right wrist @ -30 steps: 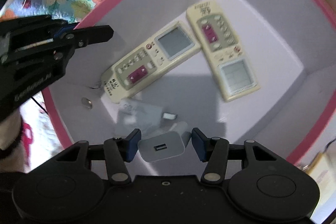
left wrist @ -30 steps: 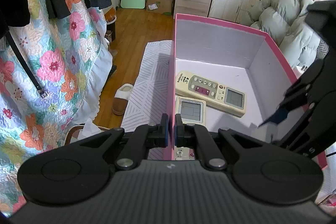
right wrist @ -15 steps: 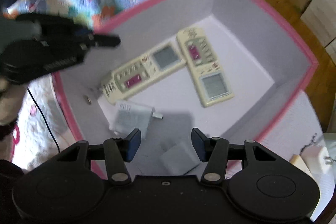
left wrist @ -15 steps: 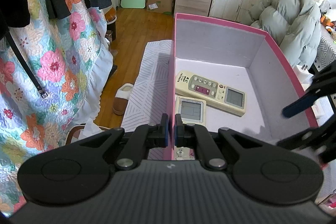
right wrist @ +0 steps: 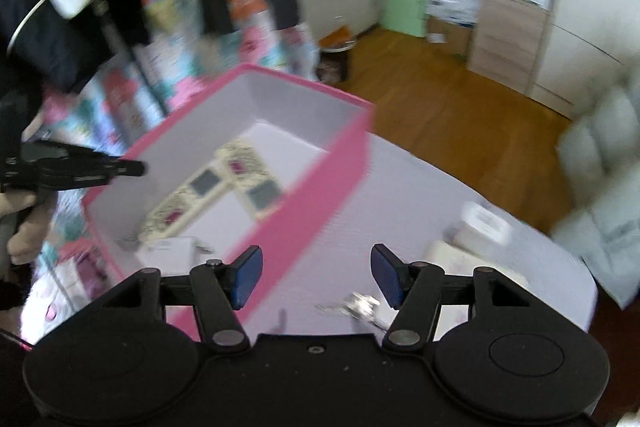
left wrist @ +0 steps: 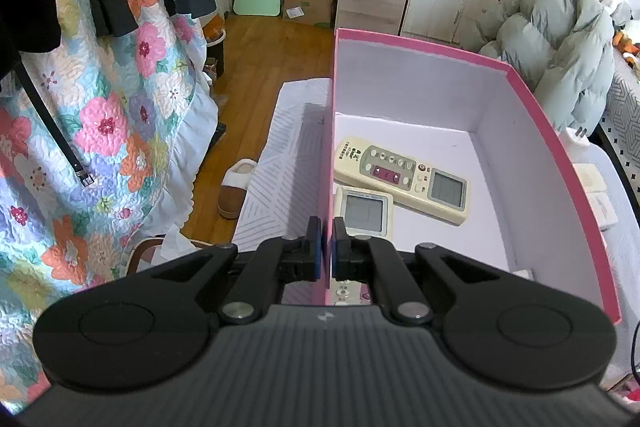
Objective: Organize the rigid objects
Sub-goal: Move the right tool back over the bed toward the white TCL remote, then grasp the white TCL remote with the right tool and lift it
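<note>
A pink box (left wrist: 560, 163) with a white inside stands on a white patterned surface. My left gripper (left wrist: 327, 247) is shut on the box's left wall. Inside lie two cream remote controls (left wrist: 404, 179) (left wrist: 366, 211). In the right wrist view, which is blurred, the box (right wrist: 312, 203) holds the remotes (right wrist: 248, 183) and a white charger (right wrist: 172, 251). My right gripper (right wrist: 316, 277) is open and empty, outside the box above the surface. White objects (right wrist: 484, 227) and a small metal item (right wrist: 360, 305) lie by it.
A floral quilt (left wrist: 100, 131) and dark clothes hang at left. A slipper (left wrist: 236, 187) lies on the wooden floor. A grey puffer coat (left wrist: 560, 39) is at right. Cabinets and a shelf stand at the back. White items (left wrist: 596, 195) lie right of the box.
My right gripper let go of the white charger inside the box, opened, and drew up and out to the right. My left gripper kept its hold on the box wall.
</note>
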